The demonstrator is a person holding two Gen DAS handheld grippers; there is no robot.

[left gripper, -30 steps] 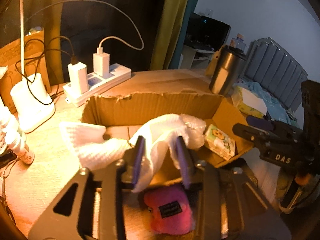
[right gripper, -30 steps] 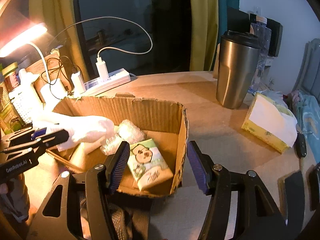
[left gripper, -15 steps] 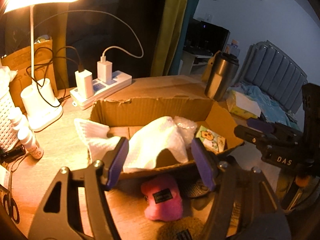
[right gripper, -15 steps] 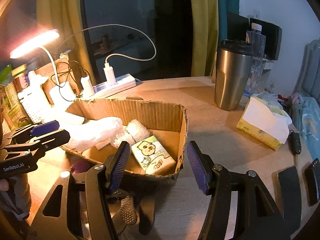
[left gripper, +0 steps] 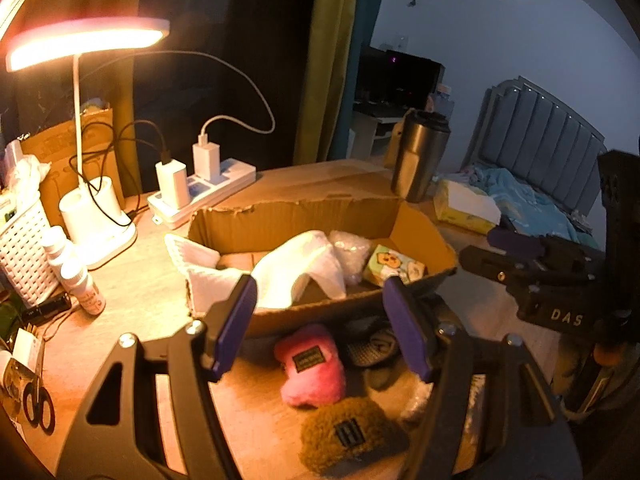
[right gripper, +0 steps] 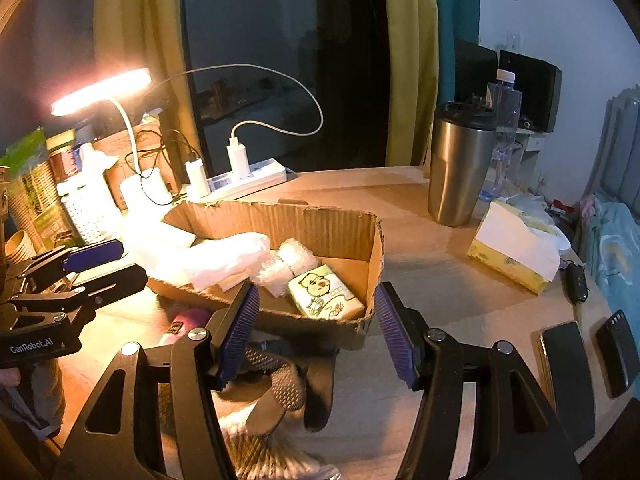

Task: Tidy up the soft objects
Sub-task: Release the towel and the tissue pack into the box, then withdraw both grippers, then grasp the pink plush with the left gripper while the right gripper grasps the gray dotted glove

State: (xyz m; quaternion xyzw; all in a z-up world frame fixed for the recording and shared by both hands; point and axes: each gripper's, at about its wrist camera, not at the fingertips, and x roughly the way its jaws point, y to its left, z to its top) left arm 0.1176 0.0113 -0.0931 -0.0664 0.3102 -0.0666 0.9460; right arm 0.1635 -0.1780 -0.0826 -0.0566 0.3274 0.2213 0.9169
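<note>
A shallow cardboard box [left gripper: 288,216] [right gripper: 280,224] holds a white towel [left gripper: 292,268] [right gripper: 216,256] draped over its left rim, bubble wrap [right gripper: 288,264] and a cartoon tissue pack [left gripper: 394,266] [right gripper: 326,294]. In front of the box lie a pink plush [left gripper: 312,368], a brown fuzzy item [left gripper: 348,434] and a dark dotted glove [right gripper: 280,380]. My left gripper [left gripper: 320,328] is open and empty above the pink plush. My right gripper [right gripper: 316,332] is open and empty above the glove, at the box's near right corner.
A lit desk lamp [left gripper: 88,40], a power strip with chargers [left gripper: 204,188], a white basket [left gripper: 24,240] and small bottles [left gripper: 84,284] stand at left. A steel tumbler [right gripper: 460,168], a tissue box [right gripper: 516,252] and phones [right gripper: 568,364] are at right.
My left gripper opened, let the white towel go into the box, and drew back and up. My right gripper also drew back a little, staying open.
</note>
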